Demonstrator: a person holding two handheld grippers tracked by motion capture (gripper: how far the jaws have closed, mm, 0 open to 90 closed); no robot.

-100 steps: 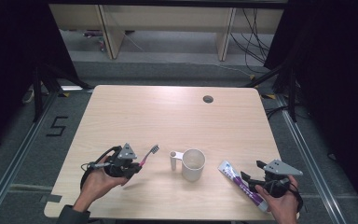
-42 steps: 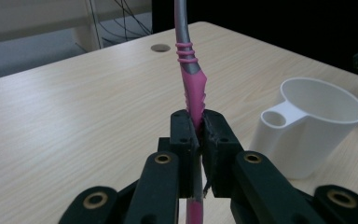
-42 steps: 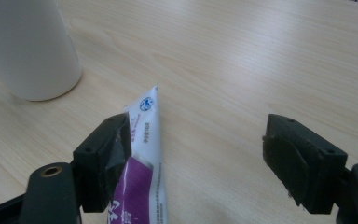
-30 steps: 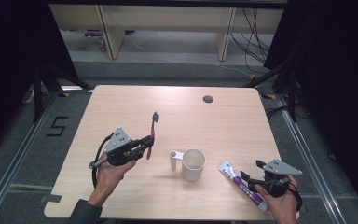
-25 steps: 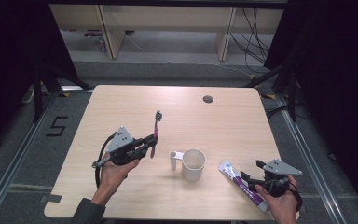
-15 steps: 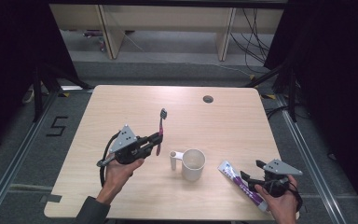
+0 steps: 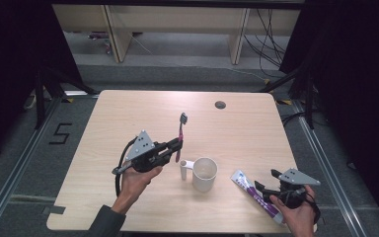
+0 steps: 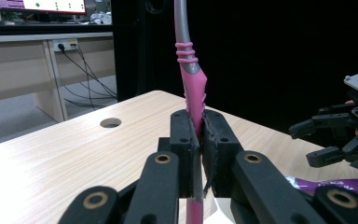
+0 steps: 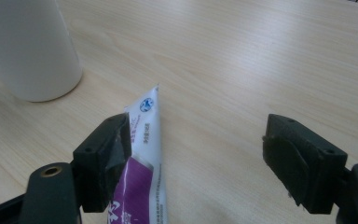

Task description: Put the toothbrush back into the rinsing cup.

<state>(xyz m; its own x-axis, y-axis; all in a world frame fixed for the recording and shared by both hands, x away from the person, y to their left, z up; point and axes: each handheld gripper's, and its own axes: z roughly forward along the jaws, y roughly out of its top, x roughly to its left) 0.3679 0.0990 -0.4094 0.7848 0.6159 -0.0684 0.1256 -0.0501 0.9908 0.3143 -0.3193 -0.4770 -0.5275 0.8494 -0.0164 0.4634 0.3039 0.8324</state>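
My left gripper (image 7: 175,147) is shut on a pink and grey toothbrush (image 7: 181,131), held above the table with its bristle head pointing up and away. In the left gripper view the pink handle (image 8: 192,88) rises from between the closed jaws (image 8: 199,135). A white cup (image 7: 205,174) with a handle stands just right of that gripper. A white and purple toothpaste tube (image 7: 254,195) lies at the front right. My right gripper (image 7: 265,179) stands open over it; in the right gripper view the tube (image 9: 144,154) lies by the left jaw, with the gripper (image 9: 198,149) gaping wide.
A round cable hole (image 7: 220,104) sits near the table's far edge. The wooden table (image 7: 128,113) is bare at its back and left. The cup (image 9: 28,46) stands close to the tube's crimped end. Dark curtains and shelving lie beyond the table.
The left gripper has lifted the toothbrush off the table and carried it right toward the cup, turning the brush more upright. The right gripper has stayed in place.
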